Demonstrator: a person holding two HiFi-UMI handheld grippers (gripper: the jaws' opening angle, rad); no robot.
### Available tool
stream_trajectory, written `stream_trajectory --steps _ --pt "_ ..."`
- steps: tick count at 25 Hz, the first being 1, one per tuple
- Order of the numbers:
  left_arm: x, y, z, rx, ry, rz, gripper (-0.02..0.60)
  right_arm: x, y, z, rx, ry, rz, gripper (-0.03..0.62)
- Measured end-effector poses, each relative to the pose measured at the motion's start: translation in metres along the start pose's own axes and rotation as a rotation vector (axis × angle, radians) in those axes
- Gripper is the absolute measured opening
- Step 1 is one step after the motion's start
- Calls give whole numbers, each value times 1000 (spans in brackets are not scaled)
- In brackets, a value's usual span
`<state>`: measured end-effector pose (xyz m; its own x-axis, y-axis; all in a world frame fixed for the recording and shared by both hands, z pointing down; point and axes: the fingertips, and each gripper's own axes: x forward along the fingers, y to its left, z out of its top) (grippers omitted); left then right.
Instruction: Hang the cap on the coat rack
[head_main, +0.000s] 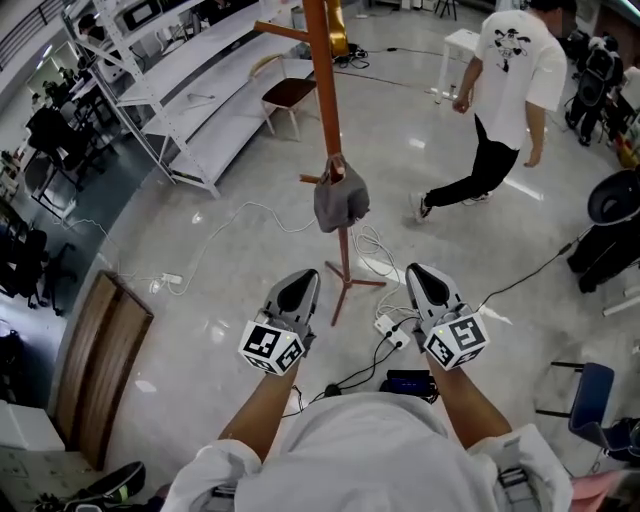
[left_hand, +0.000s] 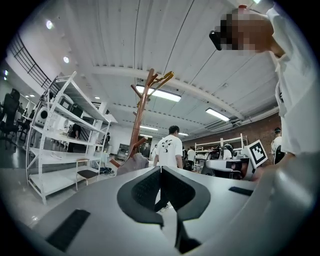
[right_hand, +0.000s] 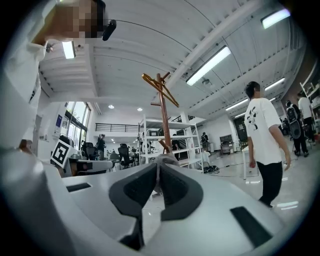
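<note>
The grey cap (head_main: 340, 200) hangs on a low peg of the wooden coat rack (head_main: 323, 60), straight ahead of me. Both grippers are held close to my body, well short of the rack and apart from the cap. My left gripper (head_main: 300, 285) is shut with nothing between its jaws. My right gripper (head_main: 425, 280) is shut and holds nothing as well. In the left gripper view the gripper (left_hand: 160, 170) points at the rack (left_hand: 142, 115), with the cap (left_hand: 134, 162) just left of the jaw tips. In the right gripper view the cap (right_hand: 166, 158) shows right behind the closed gripper (right_hand: 158, 167).
A person in a white T-shirt (head_main: 510, 90) strides past at the back right. White shelving (head_main: 190, 90) and a chair (head_main: 288, 95) stand at the back left. Cables and a power strip (head_main: 390, 325) lie by the rack's base. A wooden board (head_main: 100, 350) lies at the left.
</note>
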<state>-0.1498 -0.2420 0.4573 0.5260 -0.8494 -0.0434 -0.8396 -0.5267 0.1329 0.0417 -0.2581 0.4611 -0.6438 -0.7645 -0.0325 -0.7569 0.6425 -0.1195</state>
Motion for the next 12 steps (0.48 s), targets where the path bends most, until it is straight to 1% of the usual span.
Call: stream_trajectory --steps 7,10,12 --pt "-21 -7 26 18 -18 47 20 -31 -1 17 -22 4 -22 32" --pt "-27 -5 16 37 -5 61 20 -36 4 8 -73 9 -14 31" --pt "-36 -9 3 30 15 68 18 -43 11 0 -87 20 7 31"
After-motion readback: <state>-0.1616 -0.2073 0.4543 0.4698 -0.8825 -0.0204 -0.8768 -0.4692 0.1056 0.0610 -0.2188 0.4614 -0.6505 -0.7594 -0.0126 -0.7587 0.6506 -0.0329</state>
